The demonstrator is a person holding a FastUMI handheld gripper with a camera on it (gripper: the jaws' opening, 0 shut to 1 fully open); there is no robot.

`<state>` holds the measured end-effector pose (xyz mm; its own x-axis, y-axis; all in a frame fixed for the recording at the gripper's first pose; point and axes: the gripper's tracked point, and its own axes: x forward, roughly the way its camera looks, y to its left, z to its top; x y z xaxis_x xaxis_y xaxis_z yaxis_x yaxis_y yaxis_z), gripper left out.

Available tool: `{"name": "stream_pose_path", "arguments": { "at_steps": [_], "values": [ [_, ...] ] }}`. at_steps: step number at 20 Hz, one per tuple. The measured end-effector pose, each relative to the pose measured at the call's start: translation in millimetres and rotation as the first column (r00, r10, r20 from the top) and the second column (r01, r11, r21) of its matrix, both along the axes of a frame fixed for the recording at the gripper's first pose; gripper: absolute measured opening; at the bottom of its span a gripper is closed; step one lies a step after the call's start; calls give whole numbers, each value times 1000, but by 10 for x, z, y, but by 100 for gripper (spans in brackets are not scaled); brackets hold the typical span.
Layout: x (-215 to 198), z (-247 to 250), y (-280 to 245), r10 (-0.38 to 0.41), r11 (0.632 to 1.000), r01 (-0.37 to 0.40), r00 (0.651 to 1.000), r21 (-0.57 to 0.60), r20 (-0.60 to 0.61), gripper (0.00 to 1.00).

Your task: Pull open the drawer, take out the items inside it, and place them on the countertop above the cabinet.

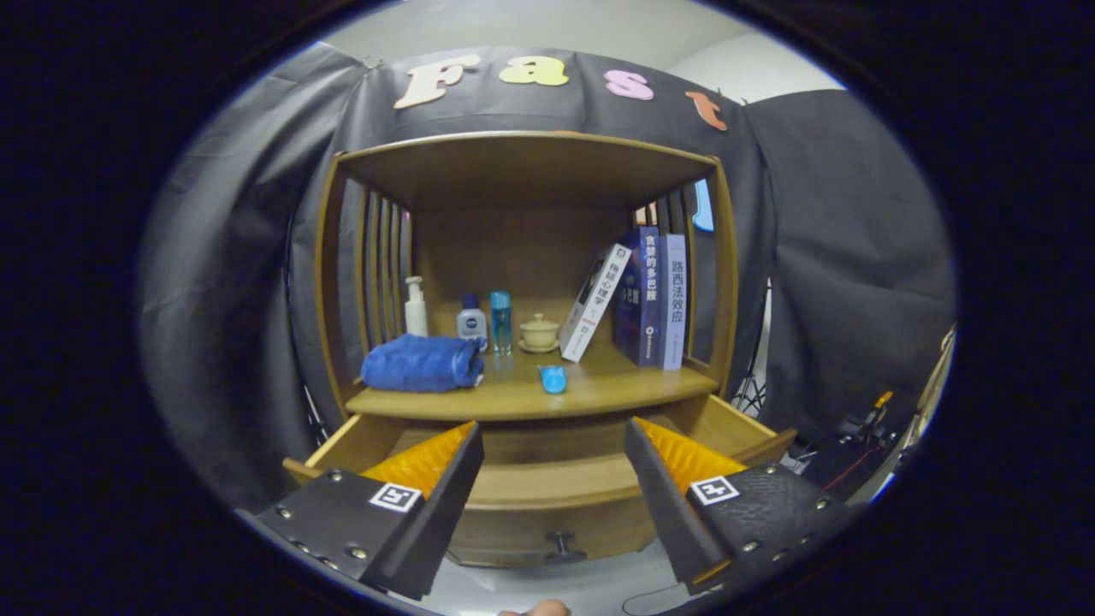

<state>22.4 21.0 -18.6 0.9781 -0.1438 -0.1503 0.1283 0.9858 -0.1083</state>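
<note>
Gripper point(554, 479) nearest: its 2 fingers spread wide apart, nothing held, poised level above the pulled-out light wooden drawer point(547, 500), aimed at the cabinet. Drawer stands open, dark knob point(562, 544) on its front below the fingers; the interior that shows between them looks bare, its front part hidden. Beyond, on the wooden countertop point(599, 392): rolled blue towel point(422, 362) and small blue oval object point(553, 378), plus bottles, a lidded cup, 3 books at the back. Judgement: opening done; removal seems finished or nearly so

Wooden drawer point(547, 492) pulled open
</note>
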Motion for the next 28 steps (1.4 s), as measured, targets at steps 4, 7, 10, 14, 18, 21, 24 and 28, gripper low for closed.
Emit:
{"name": "stream_pose_path", "arguments": {
  "at_steps": [4,7,10,14,18,21,24,28],
  "values": [
    [-201,-443,-34,-3,999,5,998,32,-62,99],
    [-272,-705,-119,-15,999,19,995,41,-102,99],
    [-233,-880,-151,-7,999,13,992,50,-129,99],
    [-148,-985,-147,12,998,-3,991,63,-131,99],
    [-21,-1062,-144,31,994,-19,993,104,-115,99],
    [40,-1127,-106,60,991,-45,991,125,-117,99],
    [58,-1136,-105,83,984,-66,991,163,-101,99],
    [97,-1093,-120,91,983,-76,992,166,-83,99]
  ]
}}
